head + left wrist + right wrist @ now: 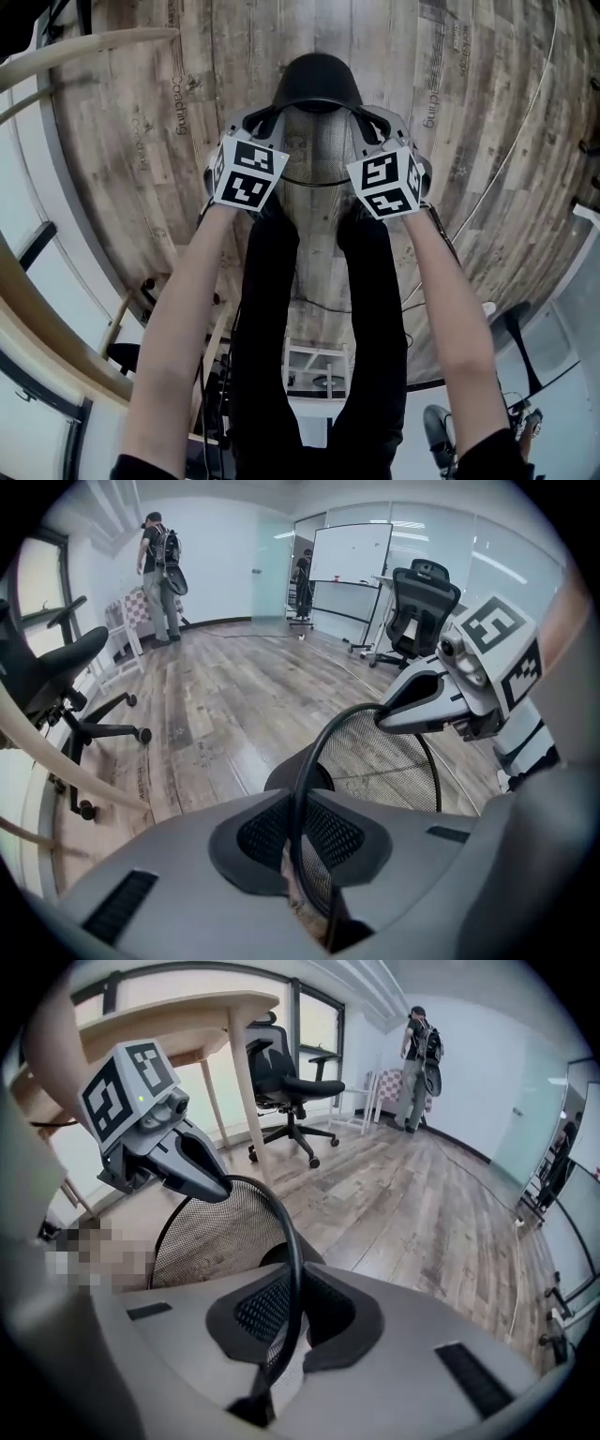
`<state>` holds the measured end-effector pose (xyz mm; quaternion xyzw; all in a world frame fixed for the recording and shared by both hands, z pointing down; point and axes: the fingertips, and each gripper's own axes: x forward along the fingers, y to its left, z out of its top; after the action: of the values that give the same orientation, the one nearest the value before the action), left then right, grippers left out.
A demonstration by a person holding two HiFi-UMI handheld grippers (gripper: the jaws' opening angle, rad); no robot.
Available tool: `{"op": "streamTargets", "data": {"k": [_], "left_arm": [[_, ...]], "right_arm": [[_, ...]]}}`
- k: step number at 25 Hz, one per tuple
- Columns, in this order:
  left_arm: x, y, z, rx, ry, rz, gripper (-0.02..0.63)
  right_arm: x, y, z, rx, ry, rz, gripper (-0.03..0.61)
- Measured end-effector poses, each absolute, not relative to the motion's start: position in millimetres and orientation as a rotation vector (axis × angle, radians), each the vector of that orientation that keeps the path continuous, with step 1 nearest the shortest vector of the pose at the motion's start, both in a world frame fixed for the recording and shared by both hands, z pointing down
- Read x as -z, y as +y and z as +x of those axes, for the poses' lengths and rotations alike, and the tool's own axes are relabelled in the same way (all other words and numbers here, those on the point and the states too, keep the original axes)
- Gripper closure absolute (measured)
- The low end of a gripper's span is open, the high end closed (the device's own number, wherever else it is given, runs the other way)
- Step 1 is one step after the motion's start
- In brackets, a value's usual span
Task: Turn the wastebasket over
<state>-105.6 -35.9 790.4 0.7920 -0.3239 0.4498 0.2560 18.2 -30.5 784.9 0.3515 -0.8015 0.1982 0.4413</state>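
Observation:
A black wire-mesh wastebasket (pixel 317 141) hangs over the wooden floor, its solid dark base (pixel 317 80) on the far side and its open rim toward me. My left gripper (pixel 270 118) is shut on the rim's left side, and my right gripper (pixel 368 124) is shut on its right side. In the left gripper view the black rim (pixel 306 761) runs between the pads of the left gripper (pixel 300 847), with the mesh (pixel 384 766) behind and the right gripper (pixel 424 701) across from it. The right gripper view shows the rim (pixel 291 1241) clamped in the right gripper (pixel 286 1321), and the left gripper (pixel 201 1176) opposite.
A black office chair (pixel 56 682) stands at the left and another (pixel 417 607) by a whiteboard (pixel 350 555). A wooden table (pixel 178 1016) and chair (pixel 291 1087) are nearby. A person (pixel 159 560) stands far off. Cables (pixel 525 122) lie on the floor.

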Motion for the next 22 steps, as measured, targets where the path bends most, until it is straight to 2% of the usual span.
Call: {"op": "streamTargets", "data": {"k": [6,7,9,11,15,22], "left_arm": [[-785,-39,-109,-1.078,-0.957,2.048,0.550],[-785,-38,-110,-1.050,-0.970,2.023,0.533],[-784,-35,-114,-1.017,-0.998,1.970,0.446],[-777,-28,-120,-0.981,-1.053,1.916,0.416],[-757,-8,-126,-0.768,-1.103,1.754,0.414],[-738,1,-92,-0.196,-0.995,1.393,0.426]], "right_arm": [[-764,-41,13,-0.313,-2.035,0.852,0.532],[-764,-41,12,-0.286,-2.035,0.845,0.532],[-766,-39,12,-0.237,-2.023,0.832,0.532],[-767,-36,11,-0.204,-2.009,0.824,0.532],[-768,-30,7,-0.199,-2.009,0.827,0.532],[-767,-21,-3,-0.193,-2.061,0.847,0.532]]}}
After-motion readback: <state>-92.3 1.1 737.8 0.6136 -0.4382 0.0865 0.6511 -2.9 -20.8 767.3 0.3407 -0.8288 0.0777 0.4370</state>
